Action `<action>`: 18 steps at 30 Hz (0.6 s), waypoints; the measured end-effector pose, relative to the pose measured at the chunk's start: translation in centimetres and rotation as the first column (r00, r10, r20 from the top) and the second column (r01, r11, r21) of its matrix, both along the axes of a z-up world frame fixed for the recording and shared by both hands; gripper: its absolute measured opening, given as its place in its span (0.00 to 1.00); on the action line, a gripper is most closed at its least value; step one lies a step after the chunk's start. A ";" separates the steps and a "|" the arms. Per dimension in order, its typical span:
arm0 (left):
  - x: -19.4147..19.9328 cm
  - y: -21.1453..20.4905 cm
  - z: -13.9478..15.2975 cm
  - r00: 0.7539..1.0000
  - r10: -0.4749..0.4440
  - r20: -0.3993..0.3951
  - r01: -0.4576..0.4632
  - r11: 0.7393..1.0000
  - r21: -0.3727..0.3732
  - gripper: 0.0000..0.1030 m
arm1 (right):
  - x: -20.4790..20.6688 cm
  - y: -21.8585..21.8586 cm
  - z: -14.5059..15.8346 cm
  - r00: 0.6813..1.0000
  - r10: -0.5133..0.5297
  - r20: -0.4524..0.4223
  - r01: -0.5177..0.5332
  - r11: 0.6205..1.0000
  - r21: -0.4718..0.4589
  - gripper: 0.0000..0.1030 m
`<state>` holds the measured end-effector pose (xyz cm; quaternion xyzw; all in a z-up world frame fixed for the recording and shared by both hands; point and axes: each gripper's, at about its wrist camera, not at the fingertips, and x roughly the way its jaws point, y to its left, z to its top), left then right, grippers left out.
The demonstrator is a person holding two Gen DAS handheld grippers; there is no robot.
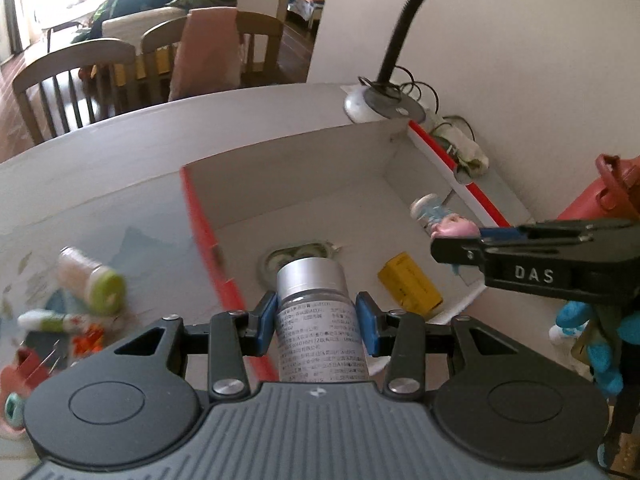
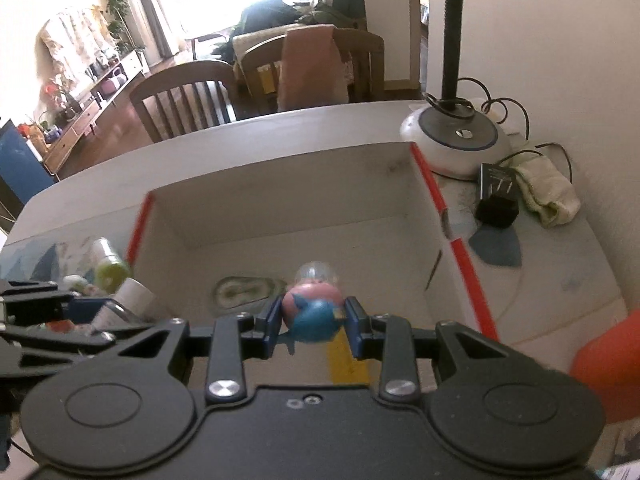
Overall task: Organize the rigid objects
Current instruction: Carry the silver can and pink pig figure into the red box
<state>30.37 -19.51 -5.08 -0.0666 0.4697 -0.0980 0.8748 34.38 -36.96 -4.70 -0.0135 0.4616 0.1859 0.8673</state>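
Bottle (image 1: 320, 320) clamped in left claw (image 1: 317, 320), toy (image 2: 314, 312) pinched in right claw (image 2: 312, 330), both over box (image 1: 288, 196). Round toy could slip, land outside; claws might bump.

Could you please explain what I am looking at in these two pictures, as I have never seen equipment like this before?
There is no robot here: a person holds a two-finger gripper in each hand, and each carries a wide-angle camera looking along its fingers. One picture comes from the left gripper, the other from the right gripper.

The left one is shut on a bottle with a silver cap. The right one is shut on a small pink and blue toy figure.

Both hang over an open cardboard box with red edges, standing on a white table. A yellow box already lies inside. More small bottles wait on the table beside it, and a desk lamp stands behind.
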 end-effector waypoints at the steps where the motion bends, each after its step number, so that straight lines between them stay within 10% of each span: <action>1: 0.6 -0.5 -0.2 1.000 -0.005 -0.007 0.005 1.000 0.005 0.40 | 0.5 -0.1 -0.3 1.000 -0.002 0.005 0.002 1.000 -0.007 0.31; 18: 7.8 -5.4 -6.8 0.979 -0.002 -0.204 0.010 0.999 0.041 0.40 | 7.1 0.4 -5.5 0.998 -0.003 -0.070 -0.004 0.996 -0.092 0.31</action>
